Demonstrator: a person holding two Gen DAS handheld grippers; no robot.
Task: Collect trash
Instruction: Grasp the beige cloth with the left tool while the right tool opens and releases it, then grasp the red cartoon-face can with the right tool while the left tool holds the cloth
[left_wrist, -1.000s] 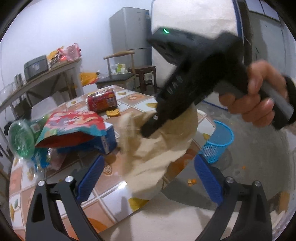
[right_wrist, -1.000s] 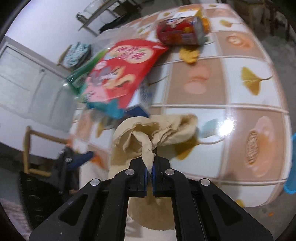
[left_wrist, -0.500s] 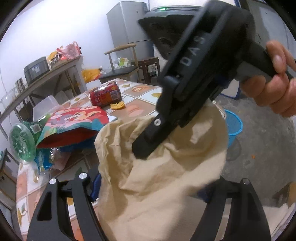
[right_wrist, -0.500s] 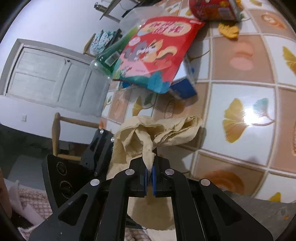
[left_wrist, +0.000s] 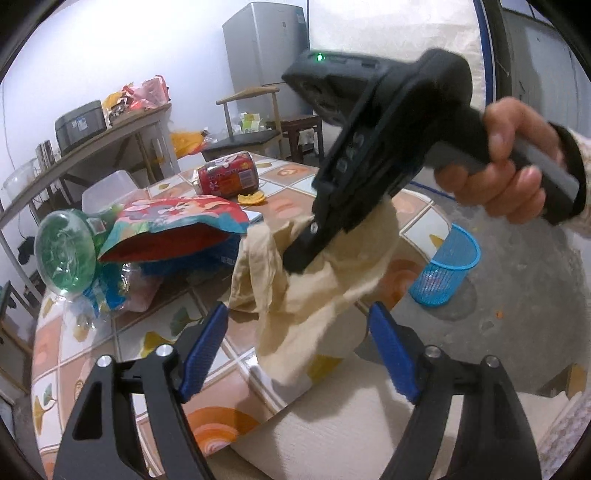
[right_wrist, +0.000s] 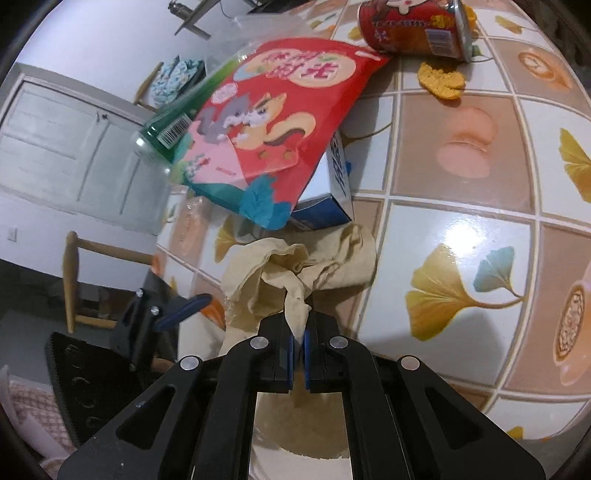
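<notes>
A crumpled beige paper (left_wrist: 314, 302) hangs over the table's near edge, pinched at its top by my right gripper (right_wrist: 297, 332), which is shut on it. In the left wrist view a hand holds that right gripper (left_wrist: 295, 262) pointing down at the paper. My left gripper (left_wrist: 299, 349) is just below, its jaws opening. The paper's lower end hangs between the blue pads (left_wrist: 207, 347), apart from both. A red can (right_wrist: 413, 31), a red snack bag (right_wrist: 277, 122), a green bottle (left_wrist: 66, 254), a blue box (right_wrist: 332, 192) and an orange peel (right_wrist: 441, 79) lie on the tiled table (right_wrist: 461, 221).
A blue mesh basket (left_wrist: 445, 269) stands on the concrete floor to the right of the table. A clear plastic tub (left_wrist: 107, 188) sits at the table's far side. Wooden chairs (left_wrist: 251, 122), a fridge (left_wrist: 266, 55) and a loaded shelf (left_wrist: 110, 129) line the back wall.
Half a second ago the paper filled the left view and hid the blue pads. Now it hangs smaller and both pads show on either side. The right gripper stays shut on it.
</notes>
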